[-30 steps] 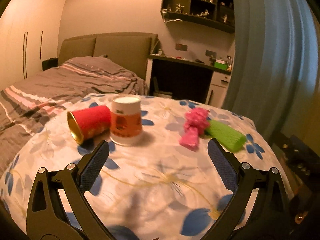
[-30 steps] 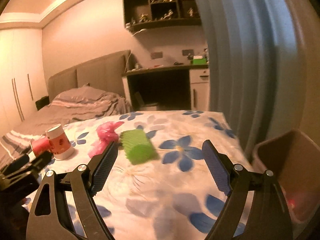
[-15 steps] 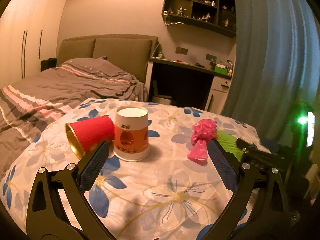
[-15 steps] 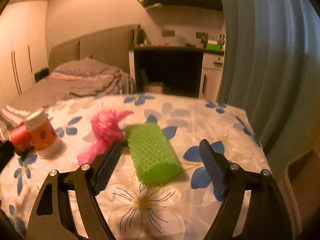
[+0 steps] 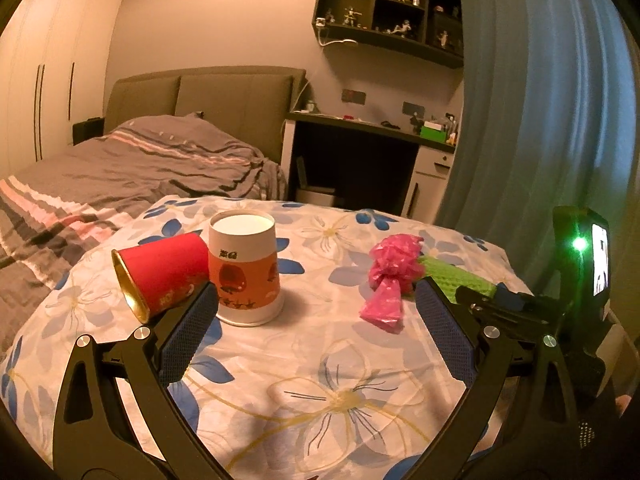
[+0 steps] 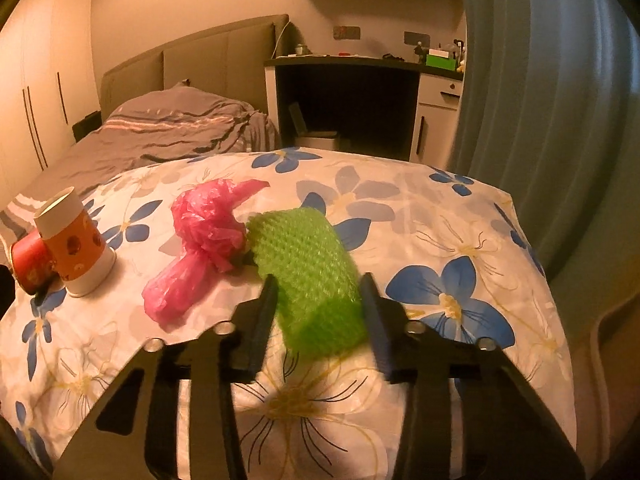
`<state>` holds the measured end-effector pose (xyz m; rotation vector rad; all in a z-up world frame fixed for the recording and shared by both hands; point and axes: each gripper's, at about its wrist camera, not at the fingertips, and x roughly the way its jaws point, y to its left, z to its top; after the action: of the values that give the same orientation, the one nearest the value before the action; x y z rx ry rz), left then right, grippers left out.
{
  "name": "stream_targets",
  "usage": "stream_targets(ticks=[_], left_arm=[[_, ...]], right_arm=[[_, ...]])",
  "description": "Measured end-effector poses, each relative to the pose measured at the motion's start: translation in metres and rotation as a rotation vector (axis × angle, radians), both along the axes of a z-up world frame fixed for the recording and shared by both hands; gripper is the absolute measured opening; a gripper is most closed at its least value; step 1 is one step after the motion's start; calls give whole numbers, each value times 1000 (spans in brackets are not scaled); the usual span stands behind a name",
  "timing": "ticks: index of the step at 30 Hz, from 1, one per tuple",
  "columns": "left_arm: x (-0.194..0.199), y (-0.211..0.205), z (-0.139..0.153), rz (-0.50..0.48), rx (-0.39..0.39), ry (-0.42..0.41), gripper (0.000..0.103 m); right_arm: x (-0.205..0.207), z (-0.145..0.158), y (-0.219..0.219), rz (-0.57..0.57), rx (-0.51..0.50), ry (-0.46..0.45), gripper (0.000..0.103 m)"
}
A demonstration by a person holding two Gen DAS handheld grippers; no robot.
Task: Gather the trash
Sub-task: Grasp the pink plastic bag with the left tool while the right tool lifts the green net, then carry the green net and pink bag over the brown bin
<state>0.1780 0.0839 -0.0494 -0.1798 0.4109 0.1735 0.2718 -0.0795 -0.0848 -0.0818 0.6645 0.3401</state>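
A green bubble-wrap roll (image 6: 310, 272) lies on the flowered tablecloth (image 6: 460, 216). My right gripper (image 6: 318, 300) has its jaws closed in around the roll's near end, fingers touching both sides. A crumpled pink plastic bag (image 6: 200, 240) lies just left of the roll. An upside-down orange-and-white paper cup (image 5: 246, 268) stands beside a red cup (image 5: 160, 272) lying on its side. My left gripper (image 5: 316, 332) is open and empty, low over the table, in front of the cups and the pink bag (image 5: 390, 276). The right gripper's body (image 5: 520, 312) shows at the right.
A bed (image 5: 120, 168) lies behind the table on the left. A dark desk (image 5: 360, 152) stands at the back. A blue-grey curtain (image 5: 540, 100) hangs on the right. A bin's edge (image 6: 612, 344) shows at the table's right.
My right gripper moved forward onto the green roll and narrowed its jaws around it. My left gripper moved slightly closer to the cups and stayed open.
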Motion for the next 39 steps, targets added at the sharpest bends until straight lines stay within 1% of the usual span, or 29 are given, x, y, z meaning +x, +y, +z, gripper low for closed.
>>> stream_targets(ticks=[3,4,7,12,15,20,22,24,26,27,28,30,32,33,36,39], left_arm=[[2,-3,1,-8,1,8,97],[4,-4,0,-10,2,13,97],[6,-6,0,-15,1,22,97],[15,-15,1,-46,4,35,97],[29,-25,2,-71,8,45,97],[70,-38,5,-113,-13,62,97],[90,-41,2,-124,-35,89,93],[112,-44,-4,-132,-47,142,83],[127,-47,-9,-144,-48,185,75],[132,-48,-12,-145,-43,202,67],[140,-50,-15,-158,-42,232,62],[147,-53,-20,-172,-36,263,48],[152,-54,-27,-196,-37,295,43],[152,-54,-29,-200,-38,298,39],[148,-52,-29,-213,-60,282,32],[141,-50,-26,-215,-74,259,30]], right_arm=[[-2,1,-2,3,12,2,18],[-4,1,-5,1,21,-2,15],[-9,4,-13,-20,45,-17,13],[-27,15,-40,-96,91,-82,13],[-43,25,-59,-144,109,-139,13],[-65,37,-86,-176,143,-199,13],[-72,41,-95,-185,144,-221,13],[-76,42,-103,-186,151,-229,13],[-79,42,-110,-186,157,-234,13],[-80,42,-111,-185,160,-235,13],[-80,42,-113,-180,166,-236,13],[-83,42,-117,-172,175,-240,13],[-84,41,-119,-168,177,-239,13],[-85,40,-120,-167,179,-238,13],[-88,39,-123,-168,187,-236,13],[-94,38,-128,-174,198,-232,13]])
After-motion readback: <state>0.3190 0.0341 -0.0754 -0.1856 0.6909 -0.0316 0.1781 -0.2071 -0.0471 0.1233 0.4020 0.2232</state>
